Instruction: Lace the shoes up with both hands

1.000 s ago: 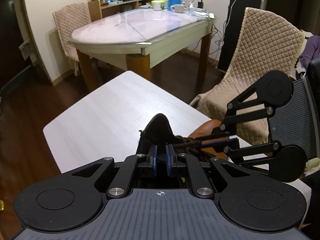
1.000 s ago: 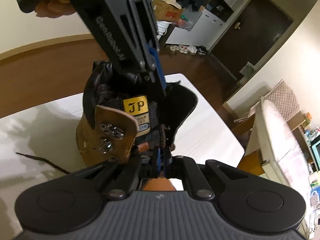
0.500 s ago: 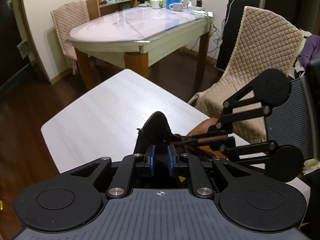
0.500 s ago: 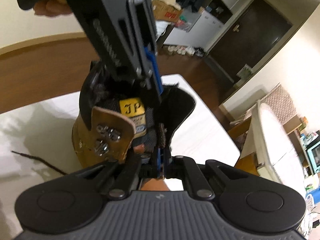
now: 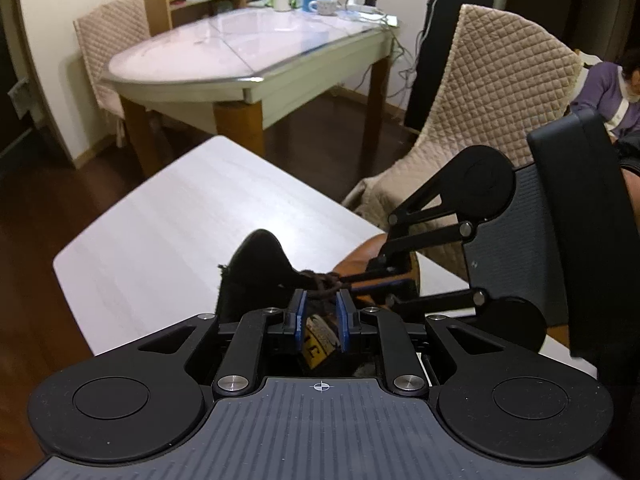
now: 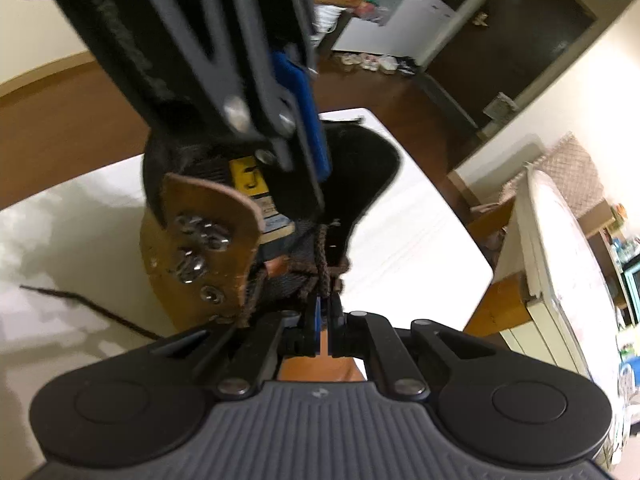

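The boot (image 6: 208, 240) stood upright on the white surface (image 5: 168, 224), directly below and in front of both hand-held grippers, its open collar facing up toward them. Its long axis ran away from the right camera, with the black padded collar at the far end and the tan leather toe hidden under the right tool.

The right hand-held gripper (image 6: 326, 300) was the nearer one to the lacing. Its jaws were pinched on the dark brown lace (image 6: 322, 256), which rose as a taut braided cord from the fingertips up the front of the tongue. The left hand-held gripper (image 5: 320, 308) hovered over the collar from the opposite side, and its jaws were opening. Between its blue pads (image 5: 301, 316) showed the yellow tongue label and some of the woven lace, but the pads did not appear to press on either.

Judging from this, the next move depended on the lace running straight ahead of the right tool and just under the left, so the left could take it from above.

The boot's side flap was stiff tan leather with a rough cut edge, studded with shiny metal hooks (image 6: 200, 240). The tongue looked like black woven fabric. A loose lace end (image 6: 88, 306) trailed flat across the smooth, pale wood-grain surface to the left of the boot.
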A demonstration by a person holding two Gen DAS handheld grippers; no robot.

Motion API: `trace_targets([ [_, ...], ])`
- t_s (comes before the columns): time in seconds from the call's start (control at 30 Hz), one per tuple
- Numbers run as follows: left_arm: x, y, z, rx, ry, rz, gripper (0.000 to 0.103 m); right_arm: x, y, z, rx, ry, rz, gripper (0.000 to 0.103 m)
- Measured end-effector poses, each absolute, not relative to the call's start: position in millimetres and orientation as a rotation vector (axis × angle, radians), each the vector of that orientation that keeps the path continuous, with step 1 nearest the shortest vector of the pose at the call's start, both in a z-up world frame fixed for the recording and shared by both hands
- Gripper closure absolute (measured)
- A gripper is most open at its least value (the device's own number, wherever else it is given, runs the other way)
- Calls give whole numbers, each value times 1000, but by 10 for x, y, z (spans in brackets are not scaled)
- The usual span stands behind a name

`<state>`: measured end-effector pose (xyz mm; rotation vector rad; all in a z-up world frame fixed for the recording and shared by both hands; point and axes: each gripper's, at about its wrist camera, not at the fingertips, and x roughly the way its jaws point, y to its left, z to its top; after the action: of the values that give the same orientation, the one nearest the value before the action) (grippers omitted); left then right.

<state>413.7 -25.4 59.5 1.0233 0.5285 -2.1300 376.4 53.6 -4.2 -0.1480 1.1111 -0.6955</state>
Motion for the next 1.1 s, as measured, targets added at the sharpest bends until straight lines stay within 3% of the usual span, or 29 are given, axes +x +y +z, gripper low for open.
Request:
trace_targets([
  [0.2, 4151, -401, 510, 999, 664, -2122, 87, 3733, 481, -30, -140, 1087, -695, 99],
  [0.53, 4116, -412, 441, 981, 678, -2115, 87, 3642, 727, 16, -299, 1030, -741, 99],
  [0.8, 4109, -472, 392, 993, 687, -2100, 87, 3724, 617, -189, -299, 1140, -682, 99],
  [1.1, 4040, -427, 424, 1030, 762, -2051, 87, 3668, 402, -60, -282, 1068, -744, 98],
])
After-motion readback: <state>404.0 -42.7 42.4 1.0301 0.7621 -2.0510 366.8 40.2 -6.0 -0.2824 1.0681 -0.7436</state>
